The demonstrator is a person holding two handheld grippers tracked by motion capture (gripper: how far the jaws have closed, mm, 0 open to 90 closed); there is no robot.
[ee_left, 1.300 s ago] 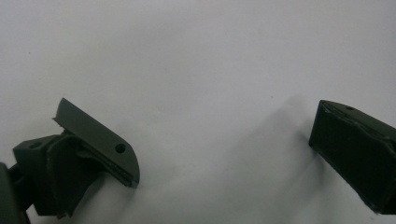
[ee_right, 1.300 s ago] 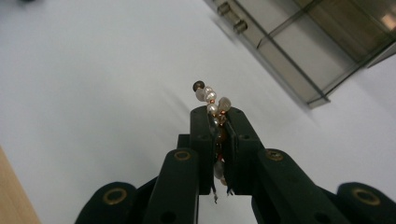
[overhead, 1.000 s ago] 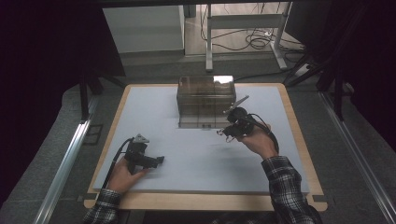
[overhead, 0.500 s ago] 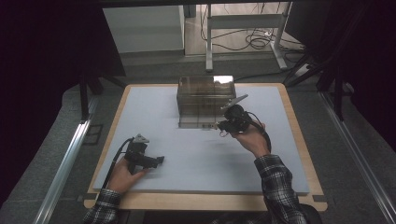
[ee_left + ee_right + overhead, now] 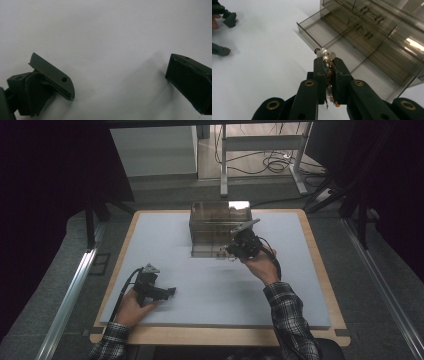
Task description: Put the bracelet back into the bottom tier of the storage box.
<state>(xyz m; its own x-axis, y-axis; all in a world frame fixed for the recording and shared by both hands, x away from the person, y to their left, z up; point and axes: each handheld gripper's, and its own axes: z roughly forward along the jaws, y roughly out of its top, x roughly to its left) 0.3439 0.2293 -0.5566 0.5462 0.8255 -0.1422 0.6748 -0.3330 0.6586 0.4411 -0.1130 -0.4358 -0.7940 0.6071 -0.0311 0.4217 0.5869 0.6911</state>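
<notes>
Clamping a string of beads [image 5: 325, 56], the right gripper [image 5: 329, 65] has its two black jaws pressed close together on it, with pale and amber beads bunched above the jaw tips and more of them, plus a thin wire end, showing in the narrow slot between the jaws lower down. In the right gripper view the beads hang just over the near edge of an open drawer [image 5: 329, 32], a shallow smoky tray pulled out from the clear organizer [image 5: 387, 40] whose other compartments run off behind it. From the high view the right gripper [image 5: 235, 248] sits at the front of the organizer [image 5: 215, 220], which stands at the far middle of the grey mat [image 5: 210, 285], and the person's right hand [image 5: 260, 265] holds it, with a plaid sleeve behind. Well apart, near the mat's near left corner, the left hand [image 5: 131, 305] holds the left gripper [image 5: 167, 292] low over the mat. In the left gripper view its jaws stand wide apart with bare mat [image 5: 112, 37] between them.
</notes>
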